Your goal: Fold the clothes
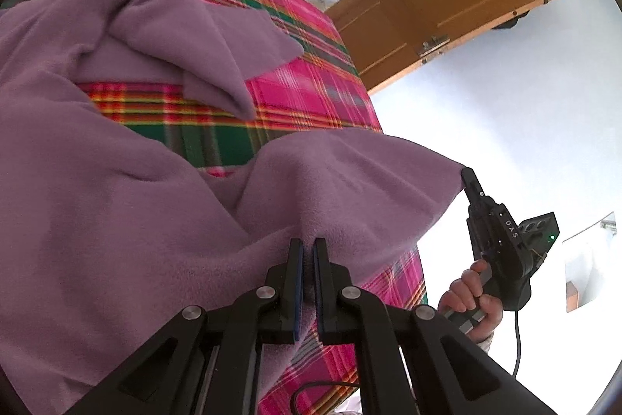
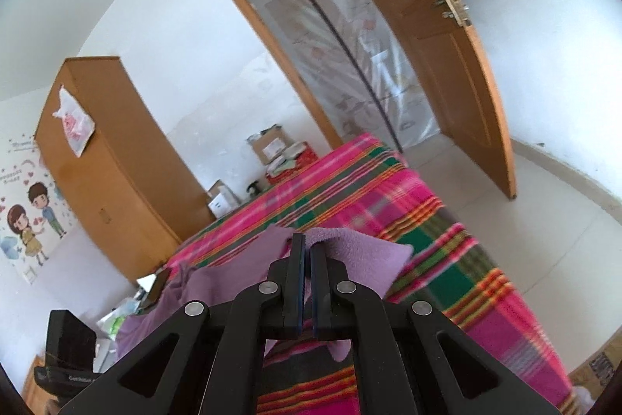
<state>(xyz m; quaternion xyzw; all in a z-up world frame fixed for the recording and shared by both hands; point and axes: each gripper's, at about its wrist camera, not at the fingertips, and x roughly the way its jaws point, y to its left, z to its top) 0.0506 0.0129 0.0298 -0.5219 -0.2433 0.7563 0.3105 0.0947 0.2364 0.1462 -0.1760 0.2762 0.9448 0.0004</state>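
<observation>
A purple fleece garment is lifted over a bed covered by a pink and green plaid blanket. My left gripper is shut on the garment's near edge. To the right, my right gripper pinches a corner of the same edge, held by a person's hand. A sleeve-like flap droops farther back. In the right wrist view my right gripper is shut on purple fleece, which drapes over its fingers above the plaid blanket.
An open wooden door and a doorway with a clear curtain stand beyond the bed. A wooden wardrobe and cardboard boxes sit by the far wall. White floor lies right of the bed.
</observation>
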